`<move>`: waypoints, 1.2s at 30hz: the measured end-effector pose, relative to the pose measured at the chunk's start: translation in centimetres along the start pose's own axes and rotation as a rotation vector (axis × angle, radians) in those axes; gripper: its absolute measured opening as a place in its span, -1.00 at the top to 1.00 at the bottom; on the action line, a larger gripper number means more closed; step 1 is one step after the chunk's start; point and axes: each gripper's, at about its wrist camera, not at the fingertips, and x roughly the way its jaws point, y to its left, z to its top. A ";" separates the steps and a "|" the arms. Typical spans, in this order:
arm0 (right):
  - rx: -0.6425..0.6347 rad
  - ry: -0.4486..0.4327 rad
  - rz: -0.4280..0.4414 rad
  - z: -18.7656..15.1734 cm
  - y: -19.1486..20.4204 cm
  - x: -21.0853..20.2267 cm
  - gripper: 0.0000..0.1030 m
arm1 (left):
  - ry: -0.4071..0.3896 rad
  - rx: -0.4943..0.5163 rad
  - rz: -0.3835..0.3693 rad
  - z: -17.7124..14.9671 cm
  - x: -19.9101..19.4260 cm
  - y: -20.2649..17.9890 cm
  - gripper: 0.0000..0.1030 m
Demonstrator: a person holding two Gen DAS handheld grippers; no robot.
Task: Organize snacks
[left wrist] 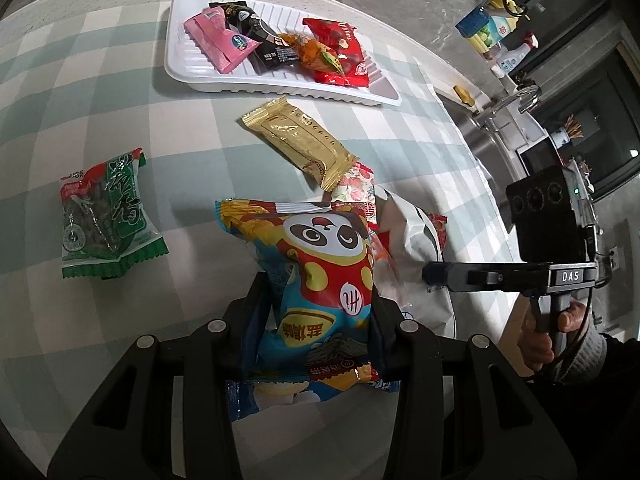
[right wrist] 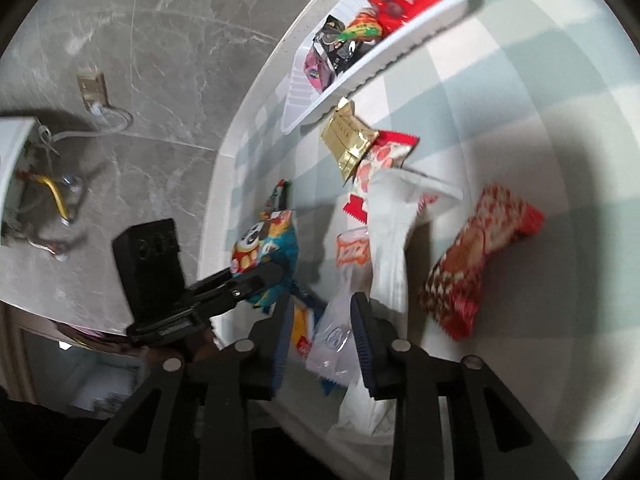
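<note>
Panda snack bag (left wrist: 320, 280) pinched in my left gripper (left wrist: 316, 320) for the white tray (left wrist: 280, 88); right gripper (right wrist: 320, 336) part-open around a clear packet (right wrist: 332, 336), not gripping it.

we counted one white tray (left wrist: 280, 84) at twelve o'clock, with four packets in it: one pink (left wrist: 218, 40), one black (left wrist: 256, 32), one orange (left wrist: 316, 54), one red (left wrist: 340, 52). loose on the cloth lay one gold packet (left wrist: 298, 142), one green packet (left wrist: 106, 216) at nine o'clock, one panda bag (left wrist: 320, 280), one white bag (right wrist: 390, 232) and one red-and-white wrapper (right wrist: 476, 264) at three o'clock.
</note>
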 end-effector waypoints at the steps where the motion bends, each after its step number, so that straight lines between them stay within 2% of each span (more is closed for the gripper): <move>1: -0.017 0.003 -0.030 0.1 0.4 0.1 0.37 | -0.002 -0.002 0.001 0.0 -0.1 0.0 0.23; 5: -0.104 -0.017 -0.126 -0.1 2.2 -0.7 0.19 | -0.010 -0.003 0.007 -0.1 -0.5 0.2 0.23; 14: -0.154 -0.059 -0.250 -0.9 2.8 -2.5 0.19 | -0.022 -0.013 0.005 -0.2 -0.9 0.6 0.23; 21: -0.159 -0.098 -0.298 -1.0 3.1 -3.9 0.08 | -0.027 -0.012 0.000 -0.1 -0.9 0.5 0.23; 23: -0.149 -0.084 -0.312 -0.9 2.7 -3.6 0.03 | -0.025 -0.010 -0.001 0.0 -0.8 0.4 0.23; 33: -0.128 0.007 -0.319 -1.1 1.6 0.5 0.03 | -0.016 -0.003 0.002 0.1 -0.4 0.0 0.23; 34: -0.108 0.022 -0.299 -1.1 1.1 0.9 0.05 | -0.016 -0.002 0.002 0.2 -0.4 0.0 0.23; 36: -0.030 0.031 -0.233 -1.1 -0.3 1.2 0.42 | -0.016 -0.004 -0.001 0.1 -0.3 0.0 0.23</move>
